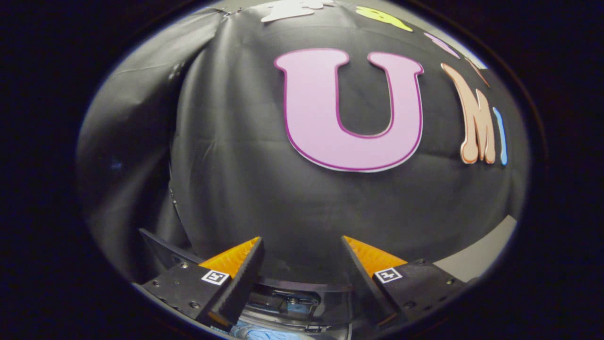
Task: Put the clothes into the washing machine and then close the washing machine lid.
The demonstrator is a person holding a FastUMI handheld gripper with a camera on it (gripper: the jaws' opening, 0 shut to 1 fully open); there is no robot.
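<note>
- One washing machine (302, 300) lies low between the two fingers, seen from above; a dark curved rim runs across from one finger to the other, and under it is a dim opening with grey and metallic parts that are too blurred to name.
- One piece of pale blue clothes (262, 333) shows at the near side of that opening, just below and between the fingers; it looks soft and crumpled; whether it lies fully inside the drum or on its edge I cannot tell.
- One gripper (302, 245) is in view, its two fingers spread wide apart and holding nothing; each finger carries one small square black-and-white marker, two markers counted; neither finger touches the cloth.
- One dark slanted panel (163, 252) rises just beside the left finger; it may be the machine's lid standing open, though that cannot be told for certain.
- One black cloth wall (236, 156) stands beyond the fingers, creased in long folds; one folded seam runs down it on the left.
- One strip of pale grey surface (476, 257) shows beyond the right finger, at the foot of the wall.
</note>
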